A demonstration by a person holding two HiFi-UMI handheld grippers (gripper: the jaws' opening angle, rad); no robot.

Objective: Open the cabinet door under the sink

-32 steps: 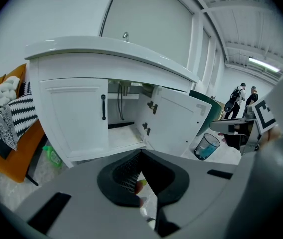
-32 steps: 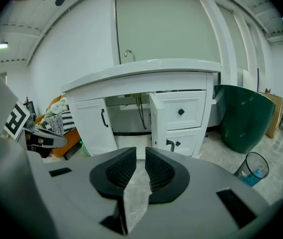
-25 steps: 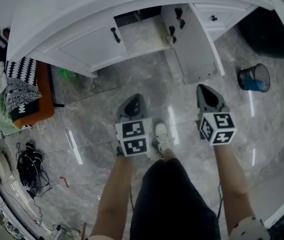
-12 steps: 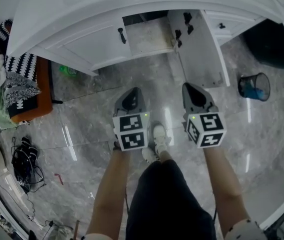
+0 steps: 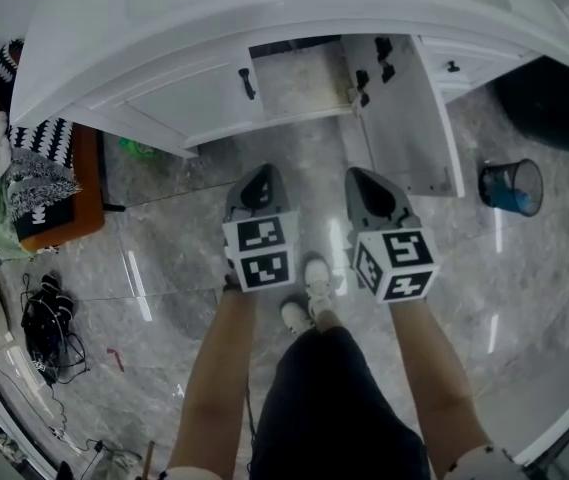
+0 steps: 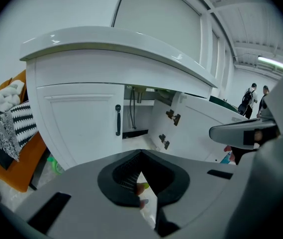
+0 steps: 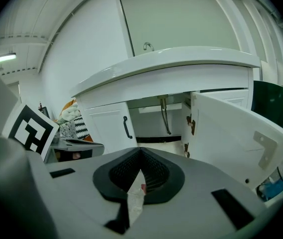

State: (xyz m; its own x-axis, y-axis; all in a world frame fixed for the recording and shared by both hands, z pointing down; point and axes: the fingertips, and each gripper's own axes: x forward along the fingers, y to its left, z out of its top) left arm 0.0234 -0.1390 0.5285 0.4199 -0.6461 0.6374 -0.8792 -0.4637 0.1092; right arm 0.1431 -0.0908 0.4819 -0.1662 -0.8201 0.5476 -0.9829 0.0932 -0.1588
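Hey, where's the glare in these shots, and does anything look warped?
Head view: bright glare streaks on the glossy floor; the countertop bows from wide-angle distortion. Left gripper view: black rounded corners, a bright ceiling light at right. Right gripper view: same dark border, countertop curved.

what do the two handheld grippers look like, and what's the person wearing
The left gripper and right gripper are both grey shells tapering to a point. Each has black ribbed pads around the jaw opening and carries a white cube with black square markers. The person wears a dark garment and white shoes; the forearms are bare.
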